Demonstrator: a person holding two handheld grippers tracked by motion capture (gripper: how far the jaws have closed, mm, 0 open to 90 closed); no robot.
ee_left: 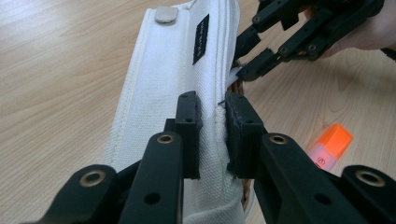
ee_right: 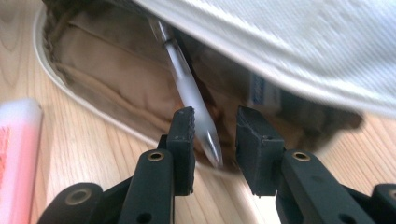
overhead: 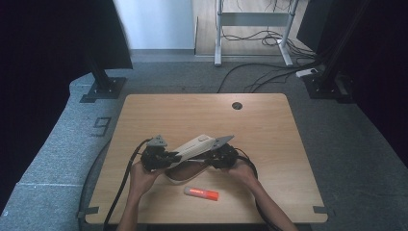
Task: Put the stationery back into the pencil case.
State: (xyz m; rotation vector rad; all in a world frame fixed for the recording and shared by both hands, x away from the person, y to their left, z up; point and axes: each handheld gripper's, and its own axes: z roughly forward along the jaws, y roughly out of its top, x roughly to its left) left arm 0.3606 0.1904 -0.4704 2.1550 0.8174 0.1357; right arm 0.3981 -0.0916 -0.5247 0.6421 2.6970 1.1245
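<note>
pouch (ee_left: 159, 93): white woven cloth, matt | table (overhead: 269, 125): smooth wood grain | highlighter (overhead: 201, 193): glossy plastic

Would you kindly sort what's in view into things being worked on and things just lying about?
In use:
white pencil case, held by the left tool
pen, between the right tool jaws

Lying about:
orange highlighter
floor cables

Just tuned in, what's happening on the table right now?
A person is working a white canvas pencil case with two tools. The left hand-held gripper is clamped on the case's upper edge, holding its mouth open. The right hand-held gripper sits open at that mouth, its jaws either side of a white pen sticking out of the tan lining. An orange highlighter lies on the wooden table nearby.
</note>
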